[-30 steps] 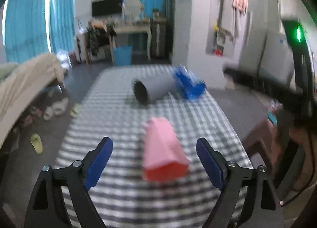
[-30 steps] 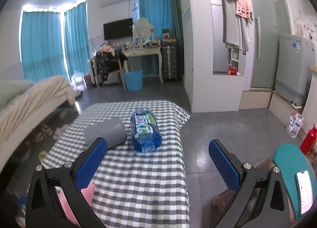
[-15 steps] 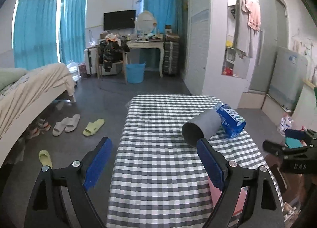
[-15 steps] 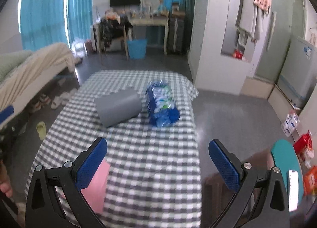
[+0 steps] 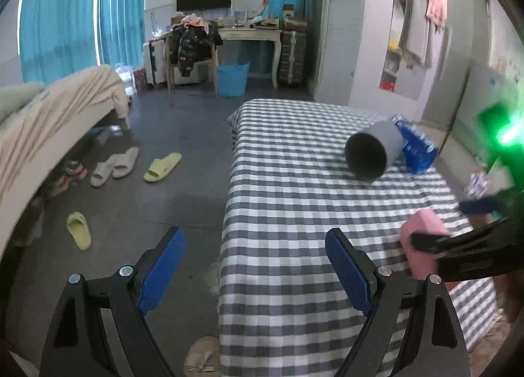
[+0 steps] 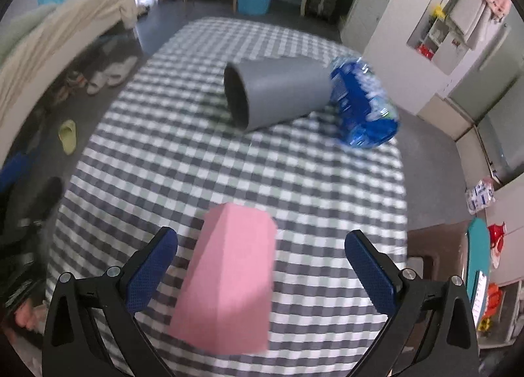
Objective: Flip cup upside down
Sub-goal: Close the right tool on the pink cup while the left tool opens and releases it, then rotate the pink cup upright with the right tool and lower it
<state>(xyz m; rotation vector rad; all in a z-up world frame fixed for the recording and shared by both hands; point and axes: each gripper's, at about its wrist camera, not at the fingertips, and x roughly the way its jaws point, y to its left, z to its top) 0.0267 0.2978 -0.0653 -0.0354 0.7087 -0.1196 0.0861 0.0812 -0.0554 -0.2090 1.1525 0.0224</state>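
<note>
Compared with half a second earlier, the right gripper [image 6: 261,259] has been brought over the pink cup [image 6: 229,282], which lies between its wide-open fingers, touching neither. The left gripper [image 5: 255,269] is spread wide and empty. At 12 o'clock a gray cup [image 6: 278,92] lies beside a blurred blue bottle [image 6: 363,108].

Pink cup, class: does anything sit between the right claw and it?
Nothing visible does. The pink cup stands on the checked tablecloth between the open fingers of the right claw. The grey cup and blue packet lie farther off, beyond it.
</note>
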